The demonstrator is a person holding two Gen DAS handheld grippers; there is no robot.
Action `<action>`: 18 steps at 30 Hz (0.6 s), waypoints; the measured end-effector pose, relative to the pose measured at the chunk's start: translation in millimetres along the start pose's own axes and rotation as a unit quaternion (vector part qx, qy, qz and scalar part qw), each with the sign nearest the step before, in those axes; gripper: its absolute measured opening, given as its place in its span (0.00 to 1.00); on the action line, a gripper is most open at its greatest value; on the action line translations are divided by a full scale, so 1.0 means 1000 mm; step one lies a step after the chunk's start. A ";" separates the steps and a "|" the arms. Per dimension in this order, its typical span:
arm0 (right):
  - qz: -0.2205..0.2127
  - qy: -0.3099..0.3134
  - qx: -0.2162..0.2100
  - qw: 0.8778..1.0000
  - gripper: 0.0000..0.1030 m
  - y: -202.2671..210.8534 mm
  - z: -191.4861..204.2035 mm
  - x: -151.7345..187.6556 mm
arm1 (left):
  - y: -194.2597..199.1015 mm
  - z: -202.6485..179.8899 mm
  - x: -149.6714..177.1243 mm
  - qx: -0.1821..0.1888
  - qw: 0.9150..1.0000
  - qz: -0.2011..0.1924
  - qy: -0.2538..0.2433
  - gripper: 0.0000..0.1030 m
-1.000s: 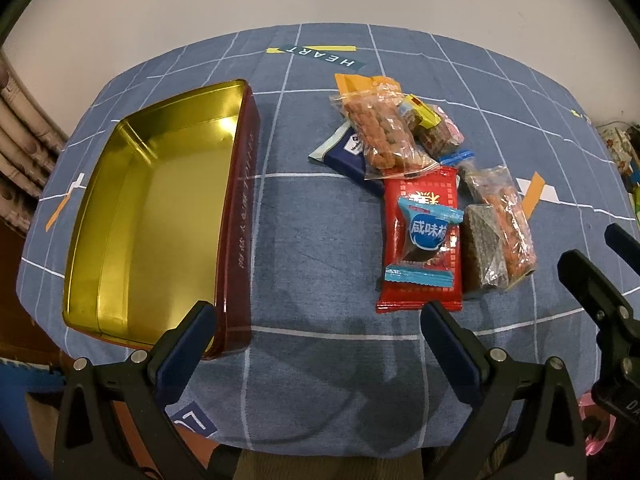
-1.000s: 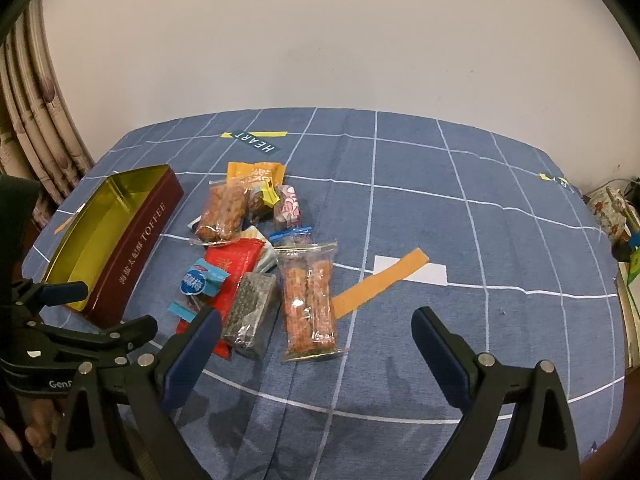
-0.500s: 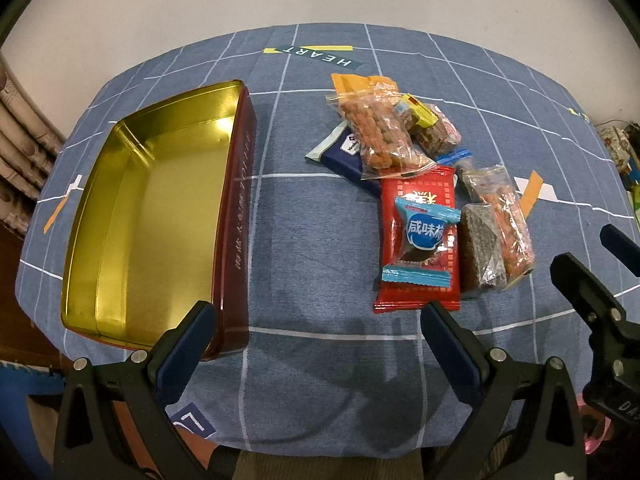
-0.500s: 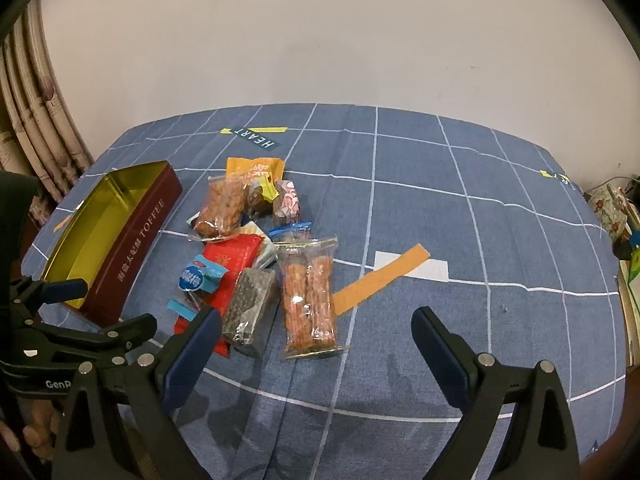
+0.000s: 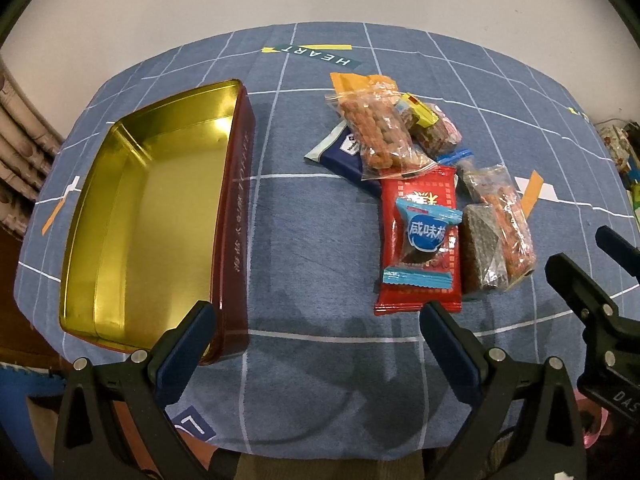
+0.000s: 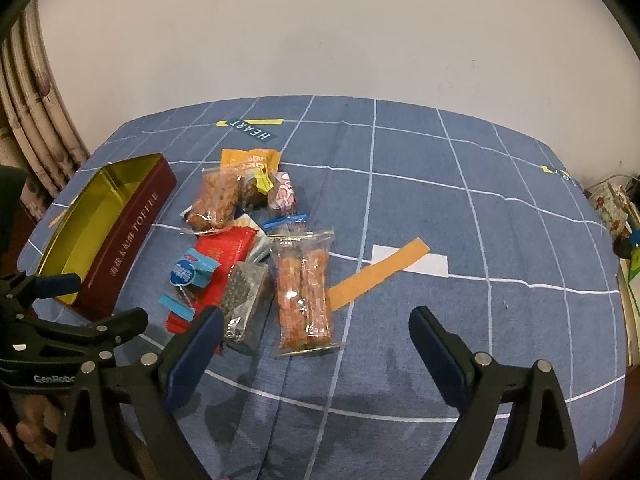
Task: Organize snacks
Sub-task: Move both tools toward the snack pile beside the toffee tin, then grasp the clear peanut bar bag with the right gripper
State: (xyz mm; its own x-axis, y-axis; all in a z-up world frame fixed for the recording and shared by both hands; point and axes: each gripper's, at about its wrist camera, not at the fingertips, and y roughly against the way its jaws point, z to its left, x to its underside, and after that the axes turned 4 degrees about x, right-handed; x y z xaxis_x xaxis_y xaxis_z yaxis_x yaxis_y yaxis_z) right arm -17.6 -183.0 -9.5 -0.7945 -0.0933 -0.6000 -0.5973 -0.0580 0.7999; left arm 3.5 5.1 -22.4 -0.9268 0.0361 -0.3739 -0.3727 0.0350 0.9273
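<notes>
The table [image 5: 312, 240] under its blue checked cloth filled most of both views, with a plain wall behind it. At the left of the left wrist view sat the tin [image 5: 236, 216], red outside and gold inside, its lid off and nothing in it. To the right of it, well apart across bare cloth, the snacks lay in a loose overlapping pile: a red packet [image 5: 418, 188] with a small blue-wrapped candy [image 5: 426, 234] on top, a clear bag of orange-brown pieces [image 5: 376, 132] across a dark blue packet [image 5: 340, 156], a long clear bag of orange sticks [image 6: 304, 292], and a dark speckled bar [image 6: 244, 300] between that and the red packet. A few smaller sweets sat at the far end, too jumbled to tell apart.

The left gripper [image 5: 316, 344] hung low at the near edge of the table, its jaws spread wide and holding nothing. The right gripper [image 6: 316, 344] was likewise spread and empty, near the stick bag's end.

Nothing looked sorted yet, so I judged this the very start: the first pick. The blue candy, lying on top, seemed the easiest to lift into the tin. The overlap was the snag; pulling a lower packet might drag its neighbours. Curtains at the left and clutter at the far right stayed clear of the work.
</notes>
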 end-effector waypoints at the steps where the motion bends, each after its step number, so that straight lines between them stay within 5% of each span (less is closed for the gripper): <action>1: 0.000 0.000 -0.001 1.000 0.93 -0.001 0.000 0.000 | 0.000 0.000 0.000 0.000 1.000 0.000 0.000 0.97; 12: 0.012 0.001 0.003 1.000 0.91 -0.008 -0.001 0.001 | -0.004 -0.004 -0.002 0.002 1.000 0.002 -0.010 0.91; 18: 0.027 0.003 0.007 1.000 0.77 -0.019 -0.003 0.000 | -0.004 -0.006 -0.003 0.006 1.000 0.000 -0.014 0.83</action>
State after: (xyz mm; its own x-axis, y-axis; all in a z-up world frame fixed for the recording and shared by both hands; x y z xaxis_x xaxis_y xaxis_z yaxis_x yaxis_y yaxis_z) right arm -6.1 -184.8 -24.6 -0.8246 -0.1012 -0.5566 -0.5557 -0.0391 0.8304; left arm 7.5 -1.2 -25.4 -0.9248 0.0649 -0.3748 -0.3723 0.0475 0.9269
